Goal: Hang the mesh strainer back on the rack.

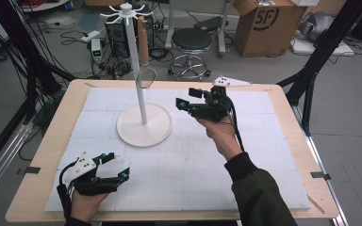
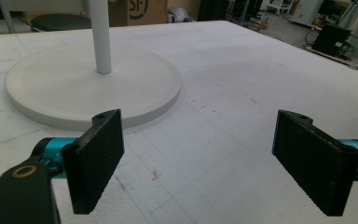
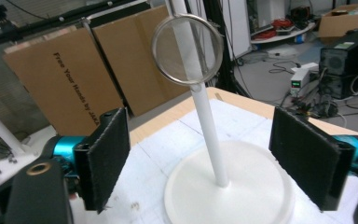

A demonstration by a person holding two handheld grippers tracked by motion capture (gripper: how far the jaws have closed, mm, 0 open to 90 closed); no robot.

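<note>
both grippers gape empty: right gripper [image 1: 185,97] faces the hanging strainer [image 1: 146,76] on the rack [image 1: 144,124], left gripper [image 1: 116,165] low over the desk [image 1: 283,122].

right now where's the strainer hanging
The strainer hangs from a hook of the white stand at the table's far middle, its mesh ring beside the pole; in the right gripper view it sits top centre, beyond the open fingers.

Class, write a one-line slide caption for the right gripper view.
Open right gripper faces a mesh strainer hanging on the white stand.
</note>
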